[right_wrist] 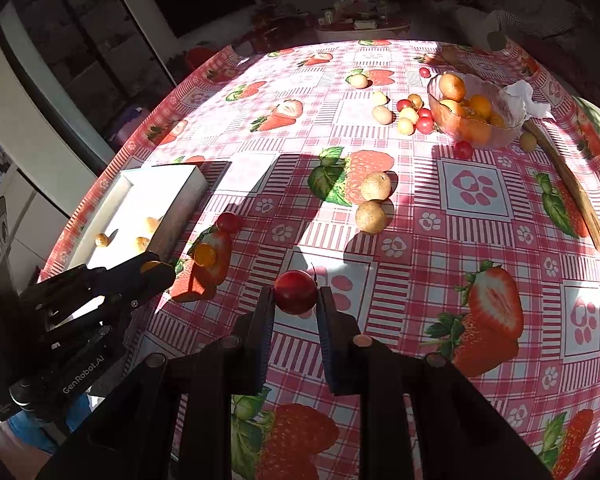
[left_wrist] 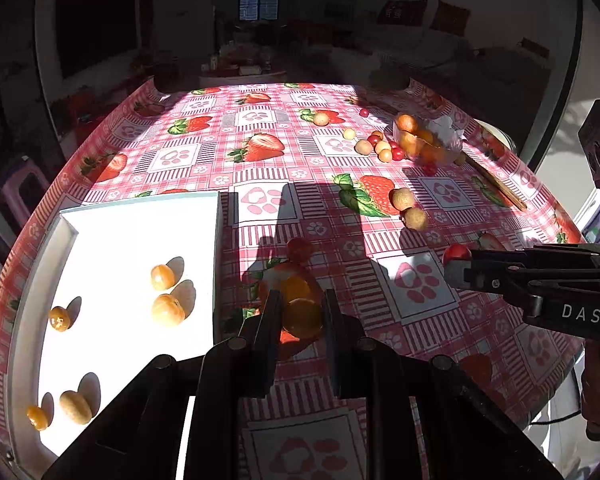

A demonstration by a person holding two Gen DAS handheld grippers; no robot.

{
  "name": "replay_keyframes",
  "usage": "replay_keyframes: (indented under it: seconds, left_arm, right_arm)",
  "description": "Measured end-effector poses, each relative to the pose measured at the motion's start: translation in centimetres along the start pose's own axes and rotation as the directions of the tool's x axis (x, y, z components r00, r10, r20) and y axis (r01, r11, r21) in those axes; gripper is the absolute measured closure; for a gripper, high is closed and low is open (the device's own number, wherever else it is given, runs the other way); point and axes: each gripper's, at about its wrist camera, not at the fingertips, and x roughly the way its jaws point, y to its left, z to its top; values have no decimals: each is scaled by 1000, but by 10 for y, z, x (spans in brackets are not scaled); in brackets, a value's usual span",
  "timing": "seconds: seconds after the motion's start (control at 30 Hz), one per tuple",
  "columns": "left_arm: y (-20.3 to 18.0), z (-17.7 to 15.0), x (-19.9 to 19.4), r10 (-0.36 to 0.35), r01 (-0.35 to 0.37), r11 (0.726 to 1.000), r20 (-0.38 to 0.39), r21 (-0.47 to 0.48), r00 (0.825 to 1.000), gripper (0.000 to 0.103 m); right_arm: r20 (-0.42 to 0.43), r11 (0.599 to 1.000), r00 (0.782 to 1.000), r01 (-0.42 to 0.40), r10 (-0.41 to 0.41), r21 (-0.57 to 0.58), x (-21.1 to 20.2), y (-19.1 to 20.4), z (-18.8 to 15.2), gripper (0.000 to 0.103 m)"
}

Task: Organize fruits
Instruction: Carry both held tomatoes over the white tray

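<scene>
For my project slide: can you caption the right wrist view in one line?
Right gripper fingers pinch a red fruit above the strawberry-print tablecloth, the left gripper near the white tray.

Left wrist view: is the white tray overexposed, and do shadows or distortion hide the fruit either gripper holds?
Left wrist view: sun washes out the white tray, though its fruits stay readable; the left gripper holds an orange fruit in shadow. Right wrist view: the right gripper holds a sharp, sunlit red fruit. Both views: fisheye bends the tablecloth edges.
</scene>
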Motion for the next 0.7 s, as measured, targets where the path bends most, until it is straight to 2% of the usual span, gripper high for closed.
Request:
replay_keyframes:
  seconds: [0.33, 0.53, 0.7]
  left_arm:
    - [41, -8, -12, 110, -110, 993, 16, -42, 994, 82]
    - [75, -6, -17, 133, -131, 988, 25, -80, 991, 82]
    - [106, -1, -10, 159, -158, 980, -1, -118, 987, 82]
  right_arm:
    - [-26, 998, 1000, -6, 5, -66, 9, 52, 9, 80]
    - [-50, 995, 999, -27, 22, -99, 23, 81, 21, 80]
    - [-75, 992, 996, -52, 44, -111, 41, 104, 39, 80]
